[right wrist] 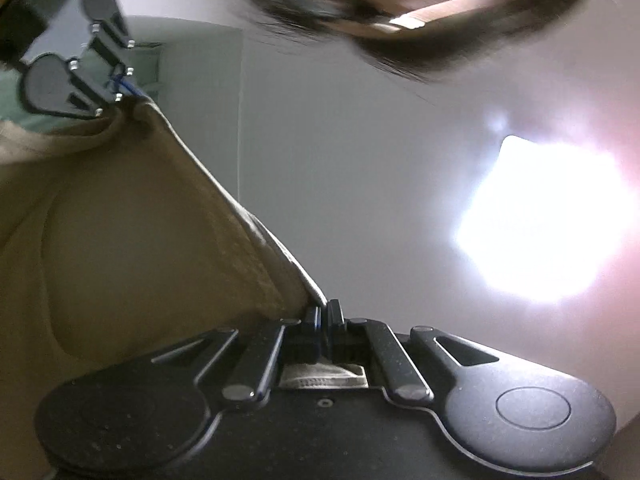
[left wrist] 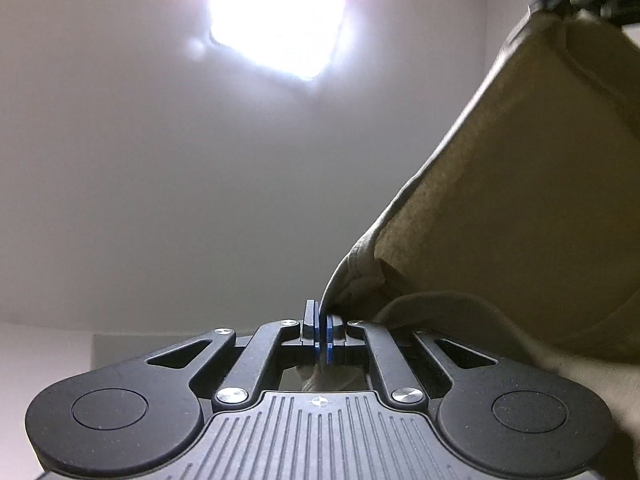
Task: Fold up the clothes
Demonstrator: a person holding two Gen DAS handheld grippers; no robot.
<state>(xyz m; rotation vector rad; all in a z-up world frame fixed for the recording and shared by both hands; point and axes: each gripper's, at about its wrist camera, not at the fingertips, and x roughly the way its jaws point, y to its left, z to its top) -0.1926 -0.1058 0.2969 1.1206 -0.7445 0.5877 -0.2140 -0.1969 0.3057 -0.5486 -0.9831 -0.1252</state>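
- Both of our hand-held grippers, left hand-held gripper (left wrist: 323,326) and right hand-held gripper (right wrist: 323,320), clamp the tan garment (left wrist: 520,184) by one edge, raised.
- Next we judge: lay it flat, keeping tension.

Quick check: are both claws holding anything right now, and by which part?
Yes. The left claw and the right claw are each shut on the tan garment, pinching its hemmed edge at opposite ends, cloth stretched between them.

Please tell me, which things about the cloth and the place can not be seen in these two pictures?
- Garment type: both views, cut off by the edges.
- Table: neither view, cameras point at the ceiling.
- Ceiling light shape: both views, washed out by glare.
- Left gripper and right gripper pinch cloth; the corner is hidden.
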